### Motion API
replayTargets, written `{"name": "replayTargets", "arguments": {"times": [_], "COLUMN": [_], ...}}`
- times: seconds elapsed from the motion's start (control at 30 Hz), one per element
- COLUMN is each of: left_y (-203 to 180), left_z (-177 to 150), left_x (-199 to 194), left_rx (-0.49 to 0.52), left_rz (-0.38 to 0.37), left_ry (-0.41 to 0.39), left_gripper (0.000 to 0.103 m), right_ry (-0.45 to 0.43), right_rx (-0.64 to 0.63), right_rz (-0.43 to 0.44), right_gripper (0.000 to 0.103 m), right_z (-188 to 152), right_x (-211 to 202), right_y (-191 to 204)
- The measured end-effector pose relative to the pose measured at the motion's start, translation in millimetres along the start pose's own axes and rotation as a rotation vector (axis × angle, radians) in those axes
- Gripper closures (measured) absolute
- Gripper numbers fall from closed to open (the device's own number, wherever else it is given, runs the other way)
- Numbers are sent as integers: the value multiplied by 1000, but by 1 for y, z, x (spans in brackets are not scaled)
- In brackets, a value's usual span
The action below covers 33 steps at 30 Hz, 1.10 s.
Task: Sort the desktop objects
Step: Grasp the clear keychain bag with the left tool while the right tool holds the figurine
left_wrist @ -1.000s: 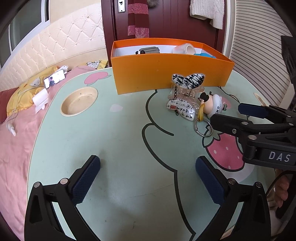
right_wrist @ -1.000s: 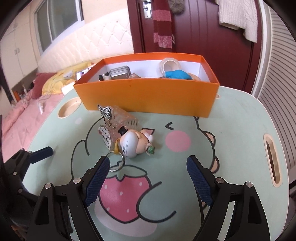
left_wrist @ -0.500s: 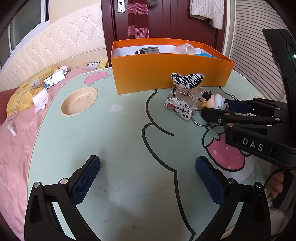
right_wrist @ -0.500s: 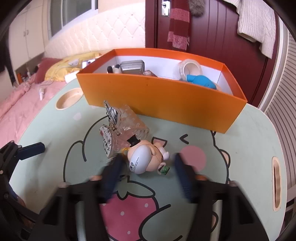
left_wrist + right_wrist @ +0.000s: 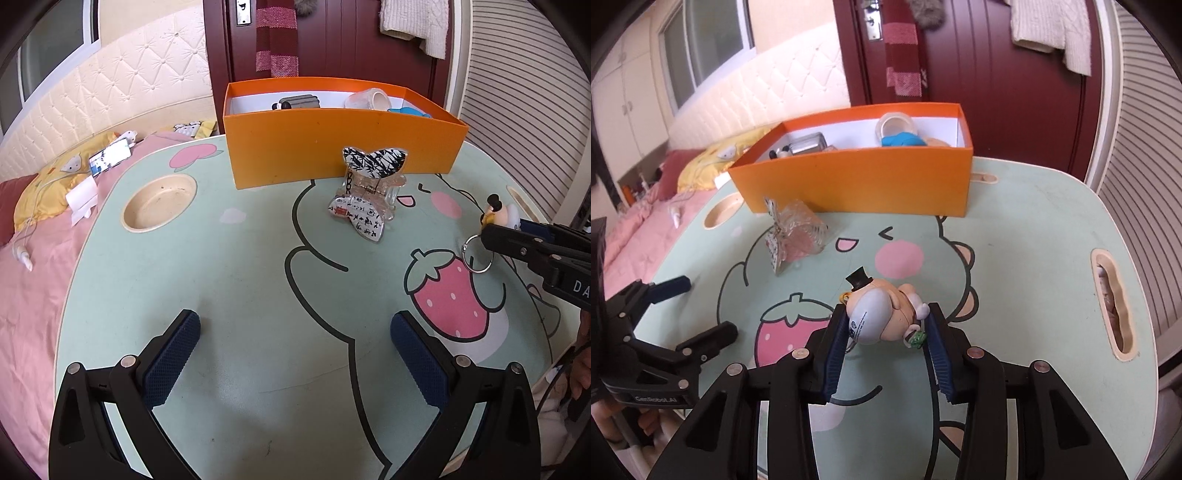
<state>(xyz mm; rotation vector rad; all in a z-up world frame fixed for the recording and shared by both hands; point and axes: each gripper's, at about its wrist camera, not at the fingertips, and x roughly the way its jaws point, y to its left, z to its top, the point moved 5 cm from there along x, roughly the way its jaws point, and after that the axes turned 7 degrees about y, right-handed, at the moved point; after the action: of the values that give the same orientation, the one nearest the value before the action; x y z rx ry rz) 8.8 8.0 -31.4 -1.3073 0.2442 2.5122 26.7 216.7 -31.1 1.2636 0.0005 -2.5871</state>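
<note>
On the left, the left tongs (image 5: 295, 354) hang wide open over a bare stretch of the mint-green cartoon-printed worktop (image 5: 229, 295), with nothing between the blue ribbed pads (image 5: 173, 354). Further along, near the middle, a clear plastic hair claw clip with black-and-white printed wings (image 5: 369, 192) stands just in front of the orange cardboard box (image 5: 332, 147), which already holds a grey metal item, a roll of clear tape and something blue. To the right, the right tongs (image 5: 886, 332) are partly closed around a small round-headed figurine keychain with a black top hat (image 5: 879, 314); the pads press on both sides of its body, and in the left wrist view its metal key ring (image 5: 476, 254) dangles free above the strawberry print, so the figurine appears to be lifted clear.

The step in hand looks like the pick-up of the keychain, with the grip made. The next move likely calls for carrying it up and over the near wall of the box, high enough that the ring clears the rim, then spreading the tongs over a free patch inside. The clip remains to be sorted after that
</note>
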Motion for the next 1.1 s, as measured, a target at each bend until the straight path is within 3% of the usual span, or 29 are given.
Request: {"name": "replayTargets", "arguments": {"times": [0.33, 0.53, 0.77, 0.93, 0.97, 1.1], "left_y": [-8, -38, -48, -40, -38, -31], "left_z": [34, 60, 83, 80, 79, 70], "left_x": [-16, 4, 30, 42, 39, 31], "left_rx": [-1, 92, 113, 90, 93, 78], "left_rz": [-65, -51, -43, -52, -51, -84], "left_ry": [-34, 6, 18, 16, 3, -7], "left_gripper": [0, 0, 1, 37, 53, 53], "right_ry": [6, -5, -4, 1, 2, 6], "right_rx": [54, 63, 87, 81, 80, 80], "right_rz": [28, 35, 47, 50, 50, 49], "right_gripper": [62, 62, 62, 62, 62, 62], "right_z": [1, 3, 4, 4, 4, 3], "right_x": [1, -3, -4, -3, -3, -3], "right_y": [-9, -12, -17, -16, -16, -15]}}
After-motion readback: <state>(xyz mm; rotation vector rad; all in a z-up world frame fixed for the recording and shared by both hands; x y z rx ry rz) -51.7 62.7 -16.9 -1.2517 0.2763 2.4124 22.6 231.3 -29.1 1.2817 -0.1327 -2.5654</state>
